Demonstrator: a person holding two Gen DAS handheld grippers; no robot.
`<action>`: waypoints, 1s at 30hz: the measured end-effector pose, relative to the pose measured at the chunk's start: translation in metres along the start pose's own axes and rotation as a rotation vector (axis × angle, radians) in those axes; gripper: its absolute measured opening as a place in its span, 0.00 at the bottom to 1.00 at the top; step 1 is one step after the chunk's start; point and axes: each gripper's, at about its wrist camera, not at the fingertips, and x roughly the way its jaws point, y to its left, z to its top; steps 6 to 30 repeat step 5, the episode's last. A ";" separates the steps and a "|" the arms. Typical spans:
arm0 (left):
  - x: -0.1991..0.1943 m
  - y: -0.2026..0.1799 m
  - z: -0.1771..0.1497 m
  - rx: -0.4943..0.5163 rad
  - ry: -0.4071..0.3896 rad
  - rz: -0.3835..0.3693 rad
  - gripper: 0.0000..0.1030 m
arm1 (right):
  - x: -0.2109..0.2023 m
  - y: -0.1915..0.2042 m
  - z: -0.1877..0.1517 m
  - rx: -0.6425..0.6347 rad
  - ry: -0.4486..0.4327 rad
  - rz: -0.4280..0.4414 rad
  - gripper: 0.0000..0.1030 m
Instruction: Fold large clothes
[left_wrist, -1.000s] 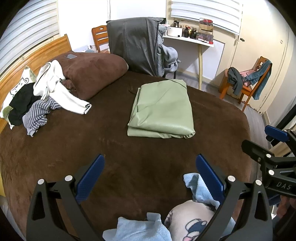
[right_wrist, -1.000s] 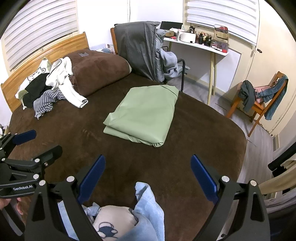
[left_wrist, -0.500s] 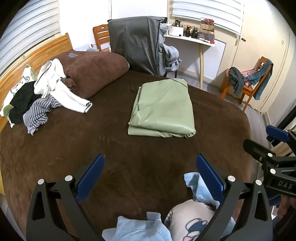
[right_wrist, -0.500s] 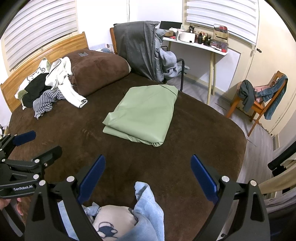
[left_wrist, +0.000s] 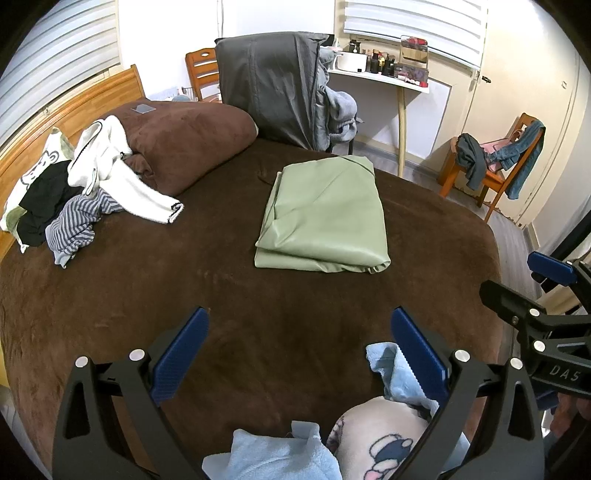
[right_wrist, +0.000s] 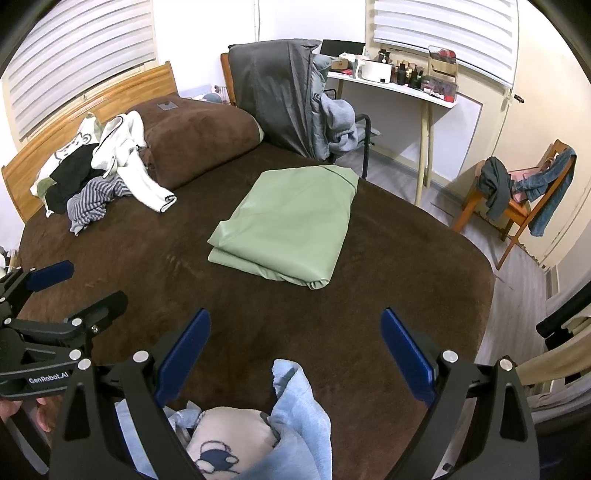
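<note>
A folded pale green garment (left_wrist: 327, 218) (right_wrist: 288, 218) lies flat in the middle of the brown bed cover (left_wrist: 184, 295) (right_wrist: 369, 277). My left gripper (left_wrist: 301, 341) hangs open over the bed's near edge, well short of the garment, with nothing between its blue pads. My right gripper (right_wrist: 295, 341) is open too, also back from the garment and holding nothing. Each gripper shows at the side of the other's view. A light blue garment with a cartoon print (left_wrist: 376, 435) (right_wrist: 236, 439) sits below both grippers at the frame bottom.
A heap of unfolded clothes (left_wrist: 85, 192) (right_wrist: 107, 177), white, black and striped, lies at the far left beside a brown pillow (left_wrist: 184, 136). Behind the bed stand a chair draped in grey cloth (left_wrist: 273, 85), a white desk (left_wrist: 384, 77) and a wooden chair with jeans (left_wrist: 506, 155).
Both grippers have drifted very slightly; the scene is otherwise the same, and both stay open.
</note>
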 end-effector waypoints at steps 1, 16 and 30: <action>0.000 0.001 -0.001 -0.003 0.000 0.000 0.94 | 0.000 -0.001 0.000 -0.001 0.000 -0.001 0.89; 0.000 0.000 -0.003 -0.001 0.002 -0.001 0.94 | 0.001 0.000 0.002 -0.004 0.001 -0.003 0.89; 0.000 0.000 -0.003 -0.001 0.002 -0.001 0.94 | 0.001 0.000 0.002 -0.004 0.001 -0.003 0.89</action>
